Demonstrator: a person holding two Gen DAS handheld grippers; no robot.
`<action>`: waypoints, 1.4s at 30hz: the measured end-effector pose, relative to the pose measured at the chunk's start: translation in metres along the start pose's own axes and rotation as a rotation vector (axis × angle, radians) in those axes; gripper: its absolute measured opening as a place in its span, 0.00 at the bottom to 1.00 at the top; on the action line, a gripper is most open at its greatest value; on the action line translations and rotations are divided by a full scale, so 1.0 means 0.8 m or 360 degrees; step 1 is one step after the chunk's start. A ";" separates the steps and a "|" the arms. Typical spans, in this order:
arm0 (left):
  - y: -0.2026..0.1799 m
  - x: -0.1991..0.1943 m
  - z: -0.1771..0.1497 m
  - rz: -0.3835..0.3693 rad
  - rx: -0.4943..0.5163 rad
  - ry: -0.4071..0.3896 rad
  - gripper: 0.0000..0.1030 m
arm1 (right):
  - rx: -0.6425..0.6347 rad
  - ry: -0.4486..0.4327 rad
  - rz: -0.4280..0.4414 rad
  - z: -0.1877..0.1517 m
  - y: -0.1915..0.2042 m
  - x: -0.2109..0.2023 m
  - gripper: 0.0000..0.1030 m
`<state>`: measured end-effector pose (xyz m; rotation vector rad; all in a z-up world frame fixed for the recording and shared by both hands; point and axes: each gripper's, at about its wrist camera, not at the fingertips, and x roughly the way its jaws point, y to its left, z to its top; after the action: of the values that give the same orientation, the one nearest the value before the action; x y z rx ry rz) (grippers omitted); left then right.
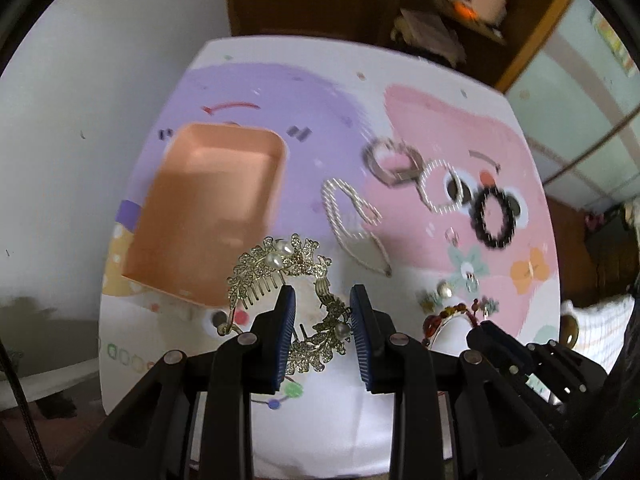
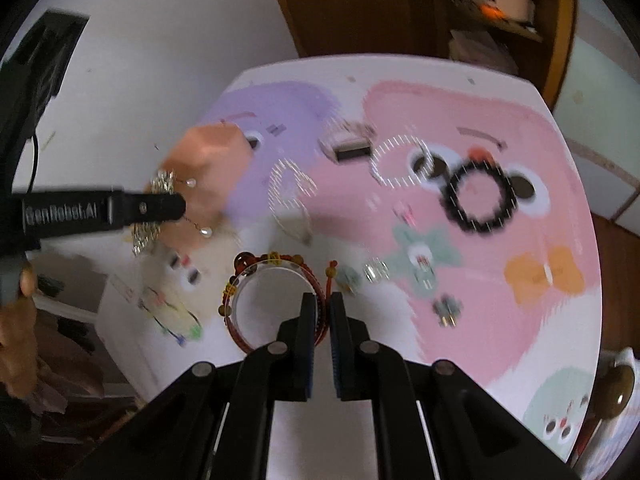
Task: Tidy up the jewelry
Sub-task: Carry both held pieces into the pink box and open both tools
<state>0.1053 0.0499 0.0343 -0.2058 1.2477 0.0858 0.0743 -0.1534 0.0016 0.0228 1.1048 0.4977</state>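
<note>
A gold rhinestone hair comb [image 1: 280,264] with pearls hangs above the table, and my left gripper [image 1: 323,304] is shut on its curved band. Just behind the comb lies an empty peach tray [image 1: 208,208]. In the right wrist view the left gripper [image 2: 176,204] holds the comb [image 2: 162,184] over the tray [image 2: 204,156]. My right gripper [image 2: 322,308] is shut on the cord of a red beaded bracelet [image 2: 272,260], lifted off the mat. From the left wrist, the bracelet [image 1: 444,316] shows beside the right gripper [image 1: 486,326].
Loose on the pastel mat [image 1: 420,120] lie a pearl hair clip [image 1: 348,216], a silver clip [image 1: 394,164], a round pearl clip [image 1: 440,184], a black beaded ring [image 1: 494,216] and small earrings [image 2: 446,308]. The table ends at a white wall on the left.
</note>
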 end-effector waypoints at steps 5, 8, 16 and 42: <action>0.048 0.001 0.006 -0.0009 -0.0148 -0.0127 0.25 | -0.0014 -0.0077 0.0053 0.050 0.029 -0.003 0.07; 0.078 0.010 0.013 -0.0001 -0.0234 -0.0241 0.25 | 0.0010 -0.0111 0.0111 0.086 0.049 0.005 0.07; 0.119 0.053 0.021 0.0030 -0.0273 -0.0321 0.25 | 0.0031 -0.0125 0.0201 0.157 0.100 0.065 0.07; 0.143 0.106 0.021 -0.0016 -0.0288 -0.0387 0.55 | -0.0081 0.0084 0.0159 0.163 0.134 0.163 0.28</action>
<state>0.1277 0.1612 -0.0531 -0.3484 0.9963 0.2094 0.1920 0.0234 -0.0213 0.0206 1.1464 0.6190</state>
